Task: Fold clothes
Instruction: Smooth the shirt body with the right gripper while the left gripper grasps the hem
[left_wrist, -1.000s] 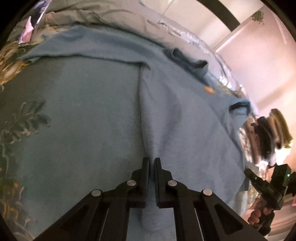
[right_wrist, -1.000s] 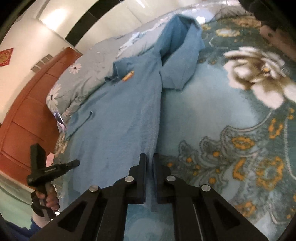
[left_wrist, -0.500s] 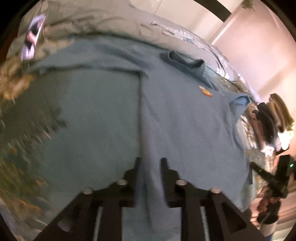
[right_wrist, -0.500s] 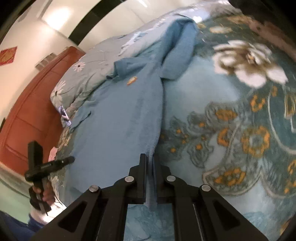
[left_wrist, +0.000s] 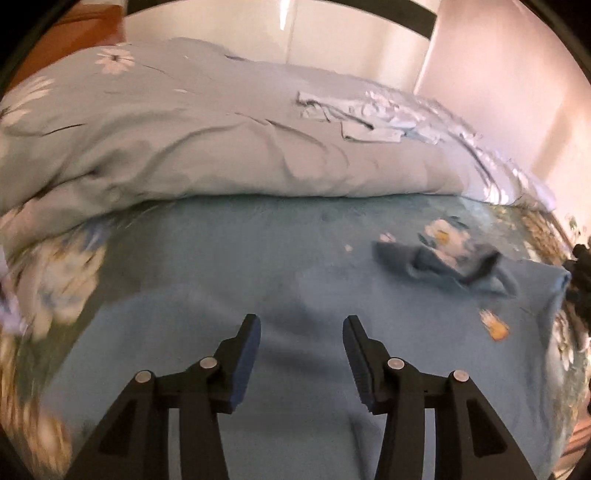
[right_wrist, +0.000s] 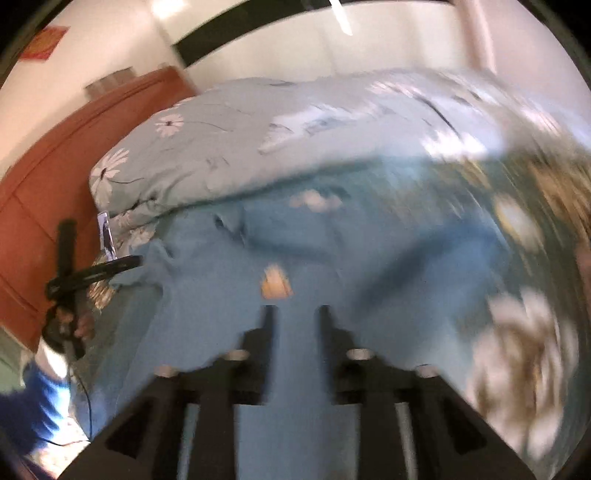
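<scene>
Change since 1 second ago: both grippers, then pinched on the hem of the blue polo shirt (left_wrist: 369, 369), have let go, and I have swung both toward the collar end.
Left gripper (left_wrist: 301, 332): jaws opening, well spread; only flat shirt fabric shows in the gap beyond them, and nothing is pinched.
Right gripper (right_wrist: 293, 321): jaws opening; view is motion-blurred, but the pads stand apart with no cloth caught between them.
Shirt location: lying face up on the teal floral bedspread (left_wrist: 229, 236), collar (left_wrist: 443, 266) toward the grey daisy-print duvet (left_wrist: 221, 140), orange chest logo (right_wrist: 275, 284) uppermost.
Done so far: I judge that 1 lengthwise fold or straightening pass at the hem is finished, since the body lies smooth under both grippers.
Not visible: hem and lower body, so I cannot confirm how many layers now lie there.
Remaining: sleeves and shoulders look unfolded; collar is rumpled; at least 1 crosswise fold is outstanding.
Progress estimate: early to middle stage.
Other items: my left hand (right_wrist: 70, 321) shows in the right view, holding the left gripper beside a wooden headboard (right_wrist: 55, 166).
</scene>
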